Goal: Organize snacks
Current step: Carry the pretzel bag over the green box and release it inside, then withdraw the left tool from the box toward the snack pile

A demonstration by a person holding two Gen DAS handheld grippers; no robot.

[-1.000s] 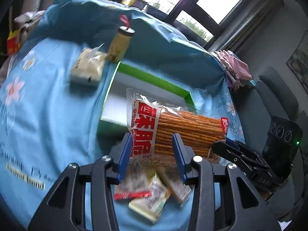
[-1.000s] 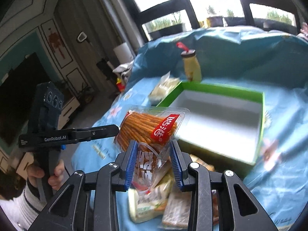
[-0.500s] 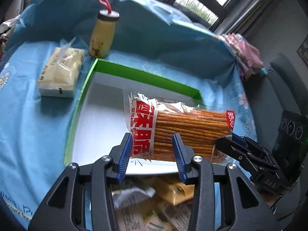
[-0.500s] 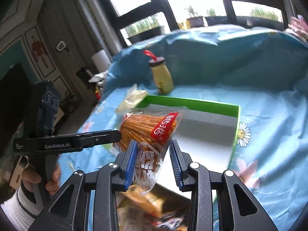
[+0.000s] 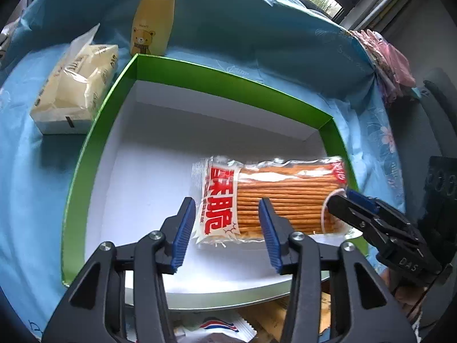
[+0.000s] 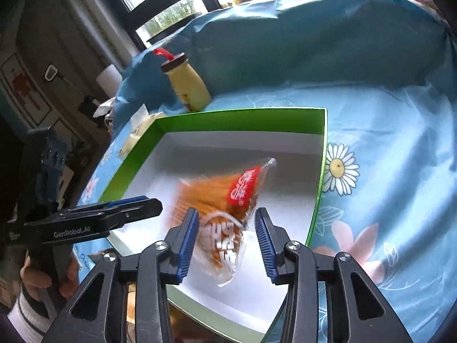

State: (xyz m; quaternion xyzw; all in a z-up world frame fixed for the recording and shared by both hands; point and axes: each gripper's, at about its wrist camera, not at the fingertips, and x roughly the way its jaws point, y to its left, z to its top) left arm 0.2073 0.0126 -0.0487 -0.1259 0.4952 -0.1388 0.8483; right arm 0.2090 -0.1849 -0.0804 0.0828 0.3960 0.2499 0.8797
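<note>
Letting go with both the left gripper (image 5: pixel 227 230) and right gripper (image 6: pixel 225 238), whose jaws have just been opening, you are dropping the clear bag of orange biscuit sticks (image 5: pixel 274 197) into the green-walled white box (image 5: pixel 94 131), leaving the small wrapped snacks (image 5: pixel 220 328) beside it still waiting.

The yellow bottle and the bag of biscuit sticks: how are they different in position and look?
The yellow bottle stands upright on the blue cloth, outside the green box; the bag of biscuit sticks lies on its side inside that box. The bottle is opaque, with a bear picture and a dark cap; the bag is clear plastic with red print, so its sticks show. Both are sealed snack items.
</note>
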